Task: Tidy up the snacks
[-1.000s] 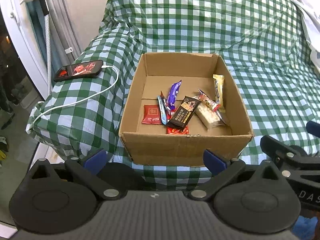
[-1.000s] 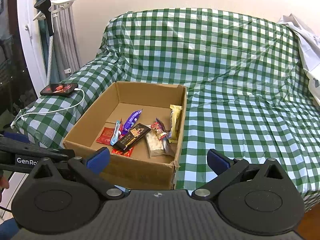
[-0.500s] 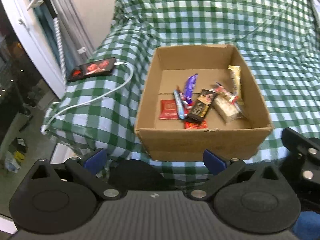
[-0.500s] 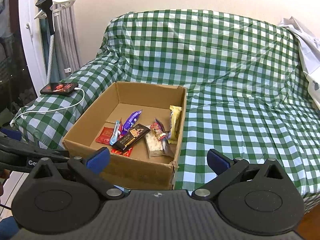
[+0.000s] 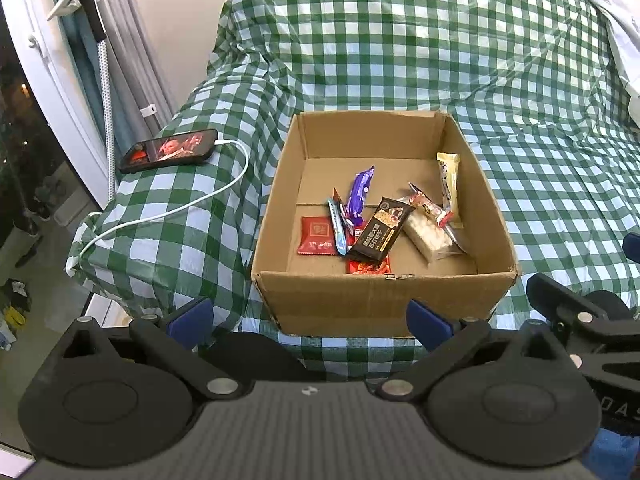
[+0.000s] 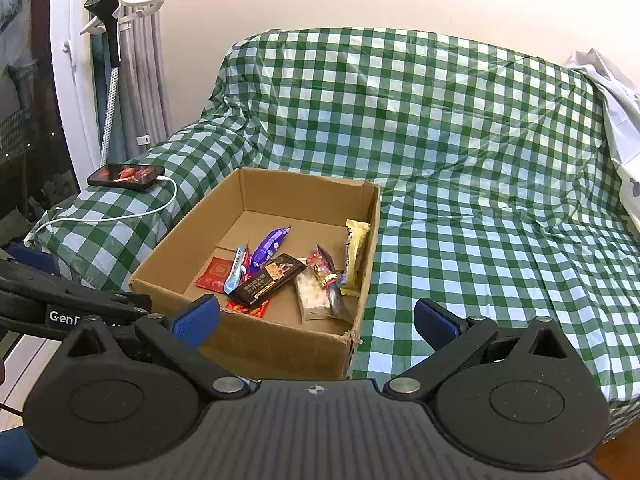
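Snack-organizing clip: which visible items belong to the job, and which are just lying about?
Job:
cardboard box
purple packet
black bar
red sachet
yellow bar
clear rice-cake pack

Lying about:
phone
white cable
checked cover

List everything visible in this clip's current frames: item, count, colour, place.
cardboard box: 1, brown, open, on the checked sofa seat
purple packet: 1, inside the box, left of centre
black bar: 1, black and gold, mid-box, atop an orange-red packet
red sachet: 1, flat on the box floor, left
blue stick packet: 1, beside the red sachet
clear-wrapped white snack: 1, right of the black bar
yellow bar: 1, against the box's right wall
phone: 1, black, screen lit, on the sofa arm
charging cable: 1, white, plugged into the phone
sofa cover: 1, green-white check
left tool: open, empty
right tool: open, empty
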